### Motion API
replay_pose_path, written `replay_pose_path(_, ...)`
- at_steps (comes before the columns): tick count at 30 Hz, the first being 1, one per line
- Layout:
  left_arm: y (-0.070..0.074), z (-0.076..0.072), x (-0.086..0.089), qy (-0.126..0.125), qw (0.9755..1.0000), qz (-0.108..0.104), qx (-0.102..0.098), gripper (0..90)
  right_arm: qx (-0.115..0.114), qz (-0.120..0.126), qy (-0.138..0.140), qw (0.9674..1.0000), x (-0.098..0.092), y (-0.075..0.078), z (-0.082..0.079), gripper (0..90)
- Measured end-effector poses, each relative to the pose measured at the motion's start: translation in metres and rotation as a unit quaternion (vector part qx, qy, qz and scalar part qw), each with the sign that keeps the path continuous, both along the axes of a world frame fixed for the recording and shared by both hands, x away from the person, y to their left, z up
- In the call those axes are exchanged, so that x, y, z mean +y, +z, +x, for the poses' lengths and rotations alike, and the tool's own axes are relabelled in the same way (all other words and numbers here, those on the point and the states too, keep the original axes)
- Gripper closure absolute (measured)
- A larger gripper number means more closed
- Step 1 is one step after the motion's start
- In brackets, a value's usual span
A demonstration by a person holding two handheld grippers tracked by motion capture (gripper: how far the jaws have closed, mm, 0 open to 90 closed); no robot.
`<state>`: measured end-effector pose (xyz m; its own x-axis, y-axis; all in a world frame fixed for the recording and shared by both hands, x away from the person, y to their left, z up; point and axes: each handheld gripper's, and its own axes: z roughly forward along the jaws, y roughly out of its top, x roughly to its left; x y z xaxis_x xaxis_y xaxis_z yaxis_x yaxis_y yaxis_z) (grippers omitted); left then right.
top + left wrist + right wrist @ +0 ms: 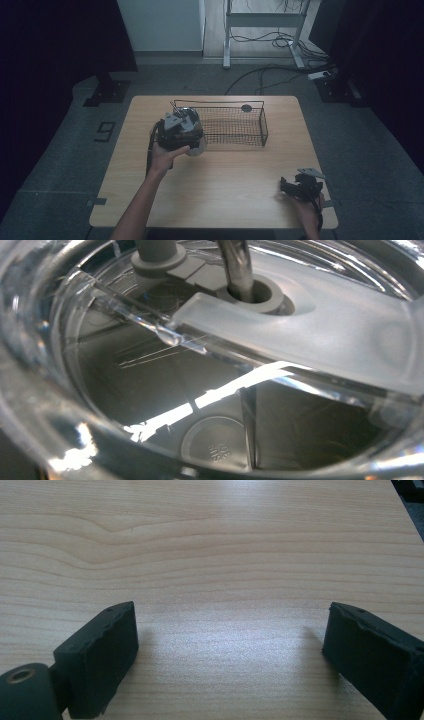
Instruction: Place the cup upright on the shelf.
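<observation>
Here the left gripper [186, 131] hung at the left end of the wire basket [263, 127], right against a clear lidded cup [300, 330]; whether it gripped the cup could not be told. The right gripper [230, 645] rested wide open on the table [225, 170], near its right corner.

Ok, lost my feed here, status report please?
Left tongs at a clear lidded cup, by the wire basket's left end; grip unclear. Right tongs open, empty, low over the table.

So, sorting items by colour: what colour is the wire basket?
Black wire basket, clearest in the high view.
</observation>
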<state>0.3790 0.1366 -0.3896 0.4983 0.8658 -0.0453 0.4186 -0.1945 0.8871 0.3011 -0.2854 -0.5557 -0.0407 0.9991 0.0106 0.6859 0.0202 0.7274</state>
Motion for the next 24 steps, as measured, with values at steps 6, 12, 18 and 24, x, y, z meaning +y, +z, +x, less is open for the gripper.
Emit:
replay_pose_path(6, 0.005, 0.004, 0.002, 0.002, 1.0, -0.004, 0.001, 4.2, -0.003, 0.0, -0.001, 1.0, 0.0, 0.0, 0.0, 7.2)
replay_pose_path(12, 0.009, 0.007, 0.004, 0.004, 1.0, -0.004, -0.001, 4.3, -0.003, 0.0, -0.001, 1.0, 0.0, 0.0, 0.0, 7.2)
replay_pose_path(18, 0.011, 0.015, 0.008, 0.008, 0.9999, -0.008, 0.004, 4.3, -0.003, 0.0, -0.001, 1.0, 0.0, 0.0, 0.0, 7.3)
replay_pose_path(24, 0.015, 0.021, 0.007, 0.01, 0.9999, 0.0, 0.004, 4.2, -0.003, 0.0, 0.0, 1.0, 0.0, 0.0, 0.0, 7.4)
